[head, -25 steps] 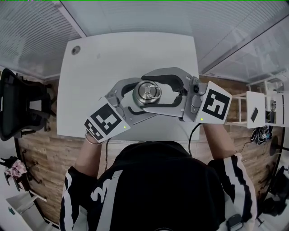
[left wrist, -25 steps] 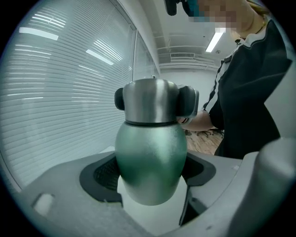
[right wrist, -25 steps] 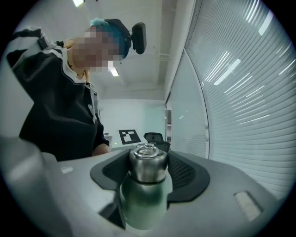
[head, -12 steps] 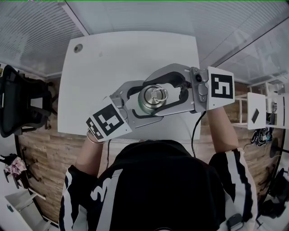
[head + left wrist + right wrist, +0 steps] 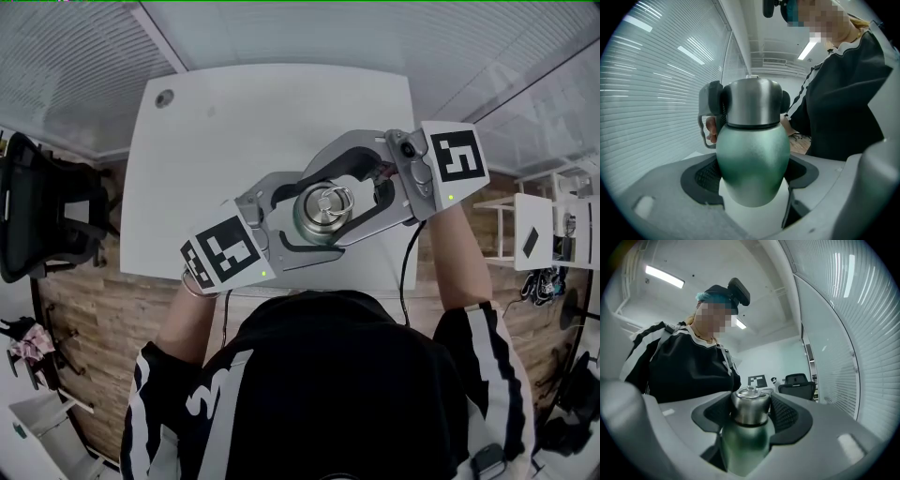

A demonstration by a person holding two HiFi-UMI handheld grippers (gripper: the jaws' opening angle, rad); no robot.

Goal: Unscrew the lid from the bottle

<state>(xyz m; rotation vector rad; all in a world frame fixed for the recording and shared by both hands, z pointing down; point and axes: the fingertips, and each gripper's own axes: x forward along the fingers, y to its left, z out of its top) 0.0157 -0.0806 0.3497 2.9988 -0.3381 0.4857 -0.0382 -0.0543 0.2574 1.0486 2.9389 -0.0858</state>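
A green metal bottle [image 5: 752, 164] with a steel lid [image 5: 323, 208] is held upright above the white table [image 5: 234, 122]. My left gripper [image 5: 752, 180] is shut on the bottle's green body, its pads pressing both sides. My right gripper [image 5: 750, 411] is shut on the lid [image 5: 750, 405], whose ring handle points up. In the head view the left gripper [image 5: 307, 227] comes in from the lower left and the right gripper [image 5: 332, 201] from the right, their jaws overlapping around the bottle. The bottle's base is hidden.
A round cable hole [image 5: 165, 97] marks the table's far left corner. A black office chair [image 5: 37, 216] stands left of the table. A white shelf unit [image 5: 534, 234] is at the right. Wood floor [image 5: 84, 319] runs along the table's near edge.
The right gripper has swung around the lid, its marker cube moving toward the table's far side. Both grippers and the bottle have shifted slightly right. Both grips stay shut.
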